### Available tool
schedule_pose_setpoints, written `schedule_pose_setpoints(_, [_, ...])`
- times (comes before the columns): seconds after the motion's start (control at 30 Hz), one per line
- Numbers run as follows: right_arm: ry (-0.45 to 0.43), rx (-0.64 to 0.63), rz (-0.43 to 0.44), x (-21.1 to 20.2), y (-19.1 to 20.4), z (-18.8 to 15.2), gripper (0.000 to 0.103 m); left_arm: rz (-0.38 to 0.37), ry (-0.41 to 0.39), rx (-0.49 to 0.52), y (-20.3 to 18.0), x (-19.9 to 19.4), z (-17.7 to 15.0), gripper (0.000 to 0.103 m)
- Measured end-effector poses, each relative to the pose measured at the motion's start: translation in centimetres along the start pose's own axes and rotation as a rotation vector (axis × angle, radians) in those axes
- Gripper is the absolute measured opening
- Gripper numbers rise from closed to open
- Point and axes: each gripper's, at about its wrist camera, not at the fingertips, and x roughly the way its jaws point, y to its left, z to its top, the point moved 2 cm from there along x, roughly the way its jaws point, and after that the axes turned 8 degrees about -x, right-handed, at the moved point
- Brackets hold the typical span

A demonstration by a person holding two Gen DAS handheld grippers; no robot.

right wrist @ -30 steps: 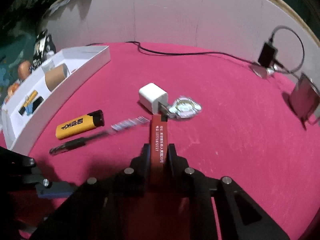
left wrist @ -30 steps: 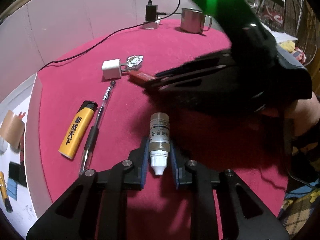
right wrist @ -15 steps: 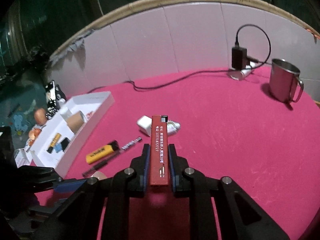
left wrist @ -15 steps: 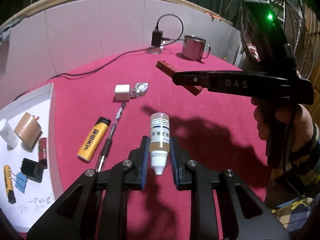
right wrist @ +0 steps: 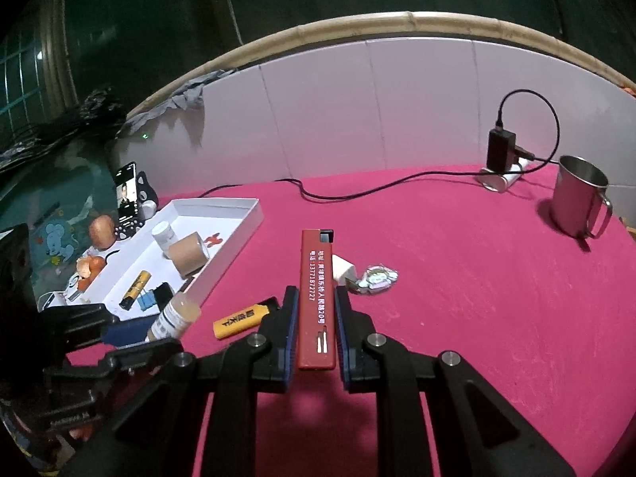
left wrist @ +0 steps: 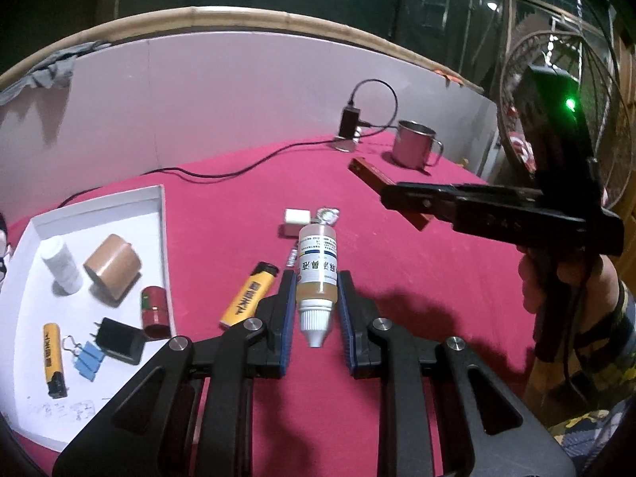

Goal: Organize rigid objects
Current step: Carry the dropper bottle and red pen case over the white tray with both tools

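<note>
While the left wrist view looks down its own fingers, the left hand-held gripper point(left wrist: 317, 310) is pinching a small dropper bottle point(left wrist: 317, 274) of amber liquid, white nozzle toward the camera, lifted clear of the red counter point(left wrist: 417, 278). Just beyond it on the cloth lie a yellow lighter point(left wrist: 249, 294), a white charger cube point(left wrist: 296, 216) and a shiny keychain charm point(left wrist: 327, 214) beside the cube. Along the counter's left edge sits a white tray point(left wrist: 161, 214) holding a brown tape roll point(left wrist: 112, 268), a white bottle point(left wrist: 61, 264), a red cylinder point(left wrist: 154, 310), a black plug point(left wrist: 119, 340), blue binder clips point(left wrist: 88, 359) and a second yellow lighter point(left wrist: 53, 357). Near the far edge stand a steel mug point(left wrist: 415, 145) and a black adapter point(left wrist: 349, 121) with its cable. At right, a person's hand point(left wrist: 556, 278) grips the right hand-held gripper point(left wrist: 391, 194), which carries a red lighter point(left wrist: 381, 189) above the counter.

From the right wrist view, the right hand-held gripper point(right wrist: 316, 318) is clamped on that flat red lighter point(right wrist: 317, 298), printed side up, raised over the middle of the counter point(right wrist: 477, 298). Past it lie the charger cube point(right wrist: 342, 269) and the charm point(right wrist: 377, 278); the yellow lighter point(right wrist: 244, 318) rests toward the tray point(right wrist: 238, 230). At lower left the left hand-held gripper point(right wrist: 151, 328) holds the dropper bottle point(right wrist: 175, 318) near the tray's corner. The mug point(right wrist: 578, 202) stands at the far right edge.
</note>
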Motion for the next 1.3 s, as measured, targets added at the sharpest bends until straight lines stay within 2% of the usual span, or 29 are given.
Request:
schedule_pose_setpoints(0.27, [0.001, -0.028, 0.019, 0.2, 1.5, 0.9, 0.015, 0.031, -0.044, -0.068, 2.9, -1.5, 0.5, 0.019])
schedule_pose_setpoints(0.83, [0.008, -0.109, 0.058, 1.1, 5.0, 2.6, 0.015, 0.062, -0.09, -0.147, 6.0, -3.3, 0.6, 0.019])
schedule_pose_setpoints(1.3, [0.02, -0.256, 0.122, 2.8, 10.5, 4.9, 0.015, 0.103, -0.137, -0.234, 9.9, -5.3, 0.4, 0.019])
